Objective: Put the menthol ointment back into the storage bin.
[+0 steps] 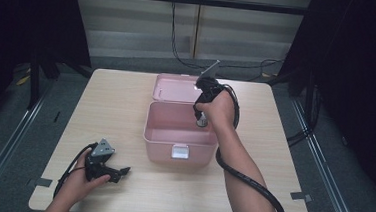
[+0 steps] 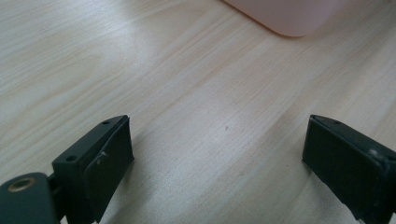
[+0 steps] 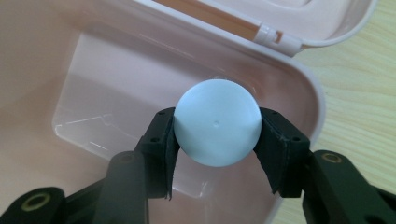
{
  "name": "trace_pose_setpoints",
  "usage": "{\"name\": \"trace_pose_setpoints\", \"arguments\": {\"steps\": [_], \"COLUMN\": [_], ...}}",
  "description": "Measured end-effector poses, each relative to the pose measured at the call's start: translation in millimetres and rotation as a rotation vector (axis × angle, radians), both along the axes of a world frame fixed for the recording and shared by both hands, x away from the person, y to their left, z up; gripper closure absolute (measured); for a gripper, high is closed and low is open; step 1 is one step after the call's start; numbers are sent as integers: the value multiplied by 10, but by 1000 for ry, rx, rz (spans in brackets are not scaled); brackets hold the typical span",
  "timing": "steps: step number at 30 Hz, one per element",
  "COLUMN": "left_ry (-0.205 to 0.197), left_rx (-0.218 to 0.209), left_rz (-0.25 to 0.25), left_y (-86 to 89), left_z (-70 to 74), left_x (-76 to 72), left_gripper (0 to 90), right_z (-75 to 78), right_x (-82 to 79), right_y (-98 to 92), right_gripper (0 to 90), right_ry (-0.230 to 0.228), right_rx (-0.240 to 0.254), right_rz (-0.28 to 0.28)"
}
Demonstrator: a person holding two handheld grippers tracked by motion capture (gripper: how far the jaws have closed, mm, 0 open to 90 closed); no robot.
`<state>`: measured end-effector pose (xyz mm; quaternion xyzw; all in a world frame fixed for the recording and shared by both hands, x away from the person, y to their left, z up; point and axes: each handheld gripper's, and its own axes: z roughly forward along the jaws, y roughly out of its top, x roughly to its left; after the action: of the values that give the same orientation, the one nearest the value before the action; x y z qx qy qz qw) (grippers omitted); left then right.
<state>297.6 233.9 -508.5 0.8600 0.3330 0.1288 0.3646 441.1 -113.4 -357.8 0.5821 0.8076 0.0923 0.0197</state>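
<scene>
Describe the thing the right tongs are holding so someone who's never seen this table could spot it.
Find the open pink box mid-table. The right tongs, over its right end, are clamped on a small object with a round, pale blue top. It is the one blue item here.

High view: light falls from above onto the pale wooden table (image 1: 125,111), bright and even; surroundings drop to near-black at both sides. Picture soft, low detail. Left gripper view: broad glare patch on the wood grain, soft shadows beside the jaws, which are blurred. Right gripper view: the white cap (image 3: 217,122) slightly overexposed; pink box (image 3: 56,56) softly lit, hazy.
</scene>
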Motion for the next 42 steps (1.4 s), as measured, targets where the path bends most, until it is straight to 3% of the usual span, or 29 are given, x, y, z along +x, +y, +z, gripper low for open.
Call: {"name": "trace_pose_setpoints", "arguments": {"steps": [14,25,42], "left_ry": [-1,0,0], "left_rx": [0,0,0], "left_rz": [0,-1,1], "left_y": [0,0,0], "left_z": [0,0,0], "left_x": [0,1,0], "left_gripper": [80,80,80], "right_z": [-177,-301,-436], "right_x": [51,52,70], "right_y": [86,142,166], "right_gripper": [507,506,505], "right_ry": [9,-15,-11], "right_rx": [12,3,-12], "right_rz": [-34,-64,-62]}}
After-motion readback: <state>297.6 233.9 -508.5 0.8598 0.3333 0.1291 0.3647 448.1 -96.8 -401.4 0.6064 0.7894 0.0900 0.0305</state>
